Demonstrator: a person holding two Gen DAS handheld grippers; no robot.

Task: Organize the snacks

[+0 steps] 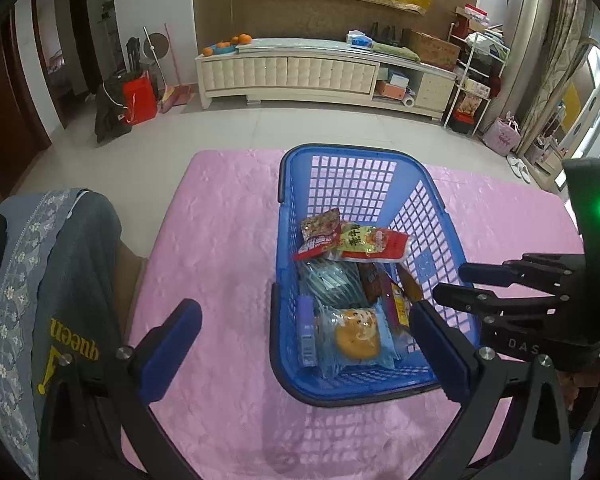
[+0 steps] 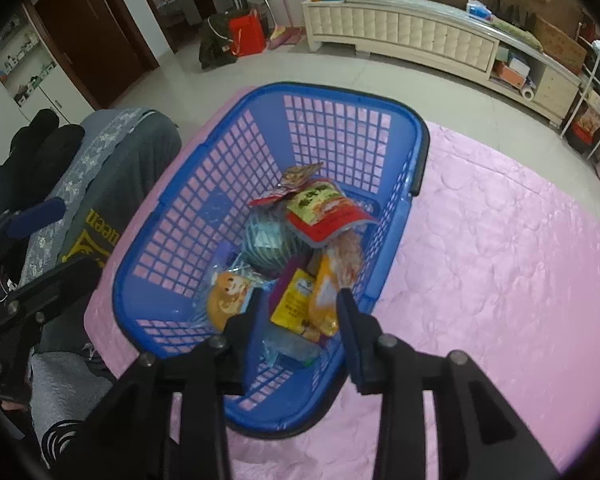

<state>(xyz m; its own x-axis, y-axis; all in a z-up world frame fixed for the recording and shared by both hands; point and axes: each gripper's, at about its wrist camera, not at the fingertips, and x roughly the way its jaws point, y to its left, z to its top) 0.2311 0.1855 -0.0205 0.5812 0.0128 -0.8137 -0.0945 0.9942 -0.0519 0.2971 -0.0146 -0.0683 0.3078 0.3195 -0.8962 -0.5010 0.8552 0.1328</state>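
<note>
A blue lattice basket [image 1: 342, 160] stands on the pink table cover [image 1: 220, 232]; it also shows in the right wrist view [image 2: 172, 240]. It holds several snack packs: a red and yellow pack [image 1: 374, 245], a bun in clear blue wrap [image 1: 356, 338], a yellow packet [image 2: 294, 300] and an orange packet [image 2: 326, 296]. My left gripper [image 1: 304, 316] is open and empty, its fingers either side of the basket's near end. My right gripper [image 2: 300, 300] is open over the basket's near end, just above the yellow and orange packets, holding nothing. It also shows in the left wrist view [image 1: 450, 280].
A chair draped with grey and blue clothing [image 1: 60, 280] stands at the table's left edge. A white TV cabinet [image 1: 300, 72] with oranges and boxes lines the far wall. A red bag [image 1: 140, 98] stands on the floor beyond.
</note>
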